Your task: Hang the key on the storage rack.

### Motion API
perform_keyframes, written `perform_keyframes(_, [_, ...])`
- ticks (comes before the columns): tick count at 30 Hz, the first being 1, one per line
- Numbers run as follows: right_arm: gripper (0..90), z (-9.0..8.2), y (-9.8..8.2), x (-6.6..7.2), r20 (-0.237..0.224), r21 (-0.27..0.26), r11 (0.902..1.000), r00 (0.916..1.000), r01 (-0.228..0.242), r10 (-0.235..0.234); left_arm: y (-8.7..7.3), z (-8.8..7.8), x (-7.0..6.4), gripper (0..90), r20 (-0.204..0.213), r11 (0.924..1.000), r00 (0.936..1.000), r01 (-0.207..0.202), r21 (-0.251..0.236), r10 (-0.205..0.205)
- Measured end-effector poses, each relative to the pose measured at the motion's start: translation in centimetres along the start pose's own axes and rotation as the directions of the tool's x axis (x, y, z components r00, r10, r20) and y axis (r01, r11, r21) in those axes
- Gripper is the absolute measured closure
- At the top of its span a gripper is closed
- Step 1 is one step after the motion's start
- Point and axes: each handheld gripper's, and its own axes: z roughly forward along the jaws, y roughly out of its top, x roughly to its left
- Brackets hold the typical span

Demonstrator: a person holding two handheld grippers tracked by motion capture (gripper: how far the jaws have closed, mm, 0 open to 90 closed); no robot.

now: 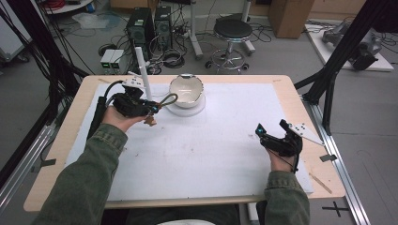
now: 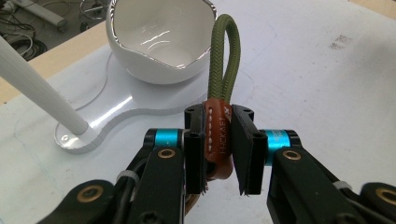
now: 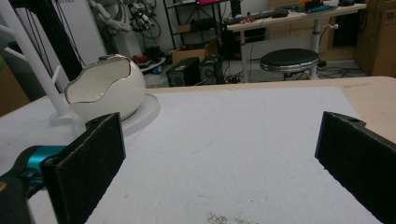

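Your left tongs (image 2: 218, 140) are pinching the brown leather tab of an olive cord loop (image 2: 226, 56), holding it above the worktop (image 1: 211, 150) just at seven o'clock of the white bowl (image 1: 186, 90). The loop is pointing toward the bowl, beside the white peg stand (image 1: 142, 70). Your right tongs (image 3: 224, 158) are resting at four o'clock, spread wide, gripping nothing.

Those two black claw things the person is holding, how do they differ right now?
The left gripper is shut on an olive cord loop with a brown leather tab; the right gripper is open with nothing between its jaws. The left one is near the white bowl; the right one is farther off. Both have black pads.
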Motion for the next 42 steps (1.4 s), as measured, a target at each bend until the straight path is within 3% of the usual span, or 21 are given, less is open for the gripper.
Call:
perform_keyframes(9, [0.6,-0.1,0.0,0.0,0.0,0.004,1.0,1.0,-0.009,0.009,1.0,-1.5,0.4,75.5,-0.007,0.9995,0.9999,0.014,-0.03,-0.014])
perform_keyframes(12, [0.6,-0.1,0.0,-0.1,0.004,0.006,0.9999,1.0,-0.009,0.009,1.2,-1.9,0.9,75.5,0.0,0.9978,0.9989,0.046,-0.048,-0.046])
perform_keyframes(19, [0.6,0.0,-0.1,0.0,0.002,0.016,0.9999,1.0,-0.004,0.004,1.9,-2.9,2.3,75.5,0.005,0.9961,0.9986,0.052,-0.072,-0.052])
perform_keyframes(22, [0.6,0.0,-0.1,-0.1,0.003,0.012,0.9998,0.9999,0.015,-0.015,2.1,-3.5,3.2,75.5,-0.011,0.9956,0.9979,0.063,-0.07,-0.064])
perform_keyframes(30, [0.6,0.0,-0.1,0.0,0.004,0.015,0.9998,0.9999,0.015,-0.015,2.2,-5.0,5.7,75.5,-0.026,0.9838,0.99,0.134,-0.119,-0.138])
perform_keyframes(32, [0.6,0.0,-0.1,0.0,0.004,0.013,0.9998,0.9999,0.017,-0.017,2.1,-5.3,6.2,75.5,-0.022,0.9777,0.9867,0.157,-0.14,-0.161])
perform_keyframes(42, [0.6,-0.1,-0.1,0.1,0.006,0.022,0.9996,0.9998,0.019,-0.019,1.8,-6.0,7.7,75.5,-0.026,0.9604,0.9779,0.198,-0.196,-0.207])
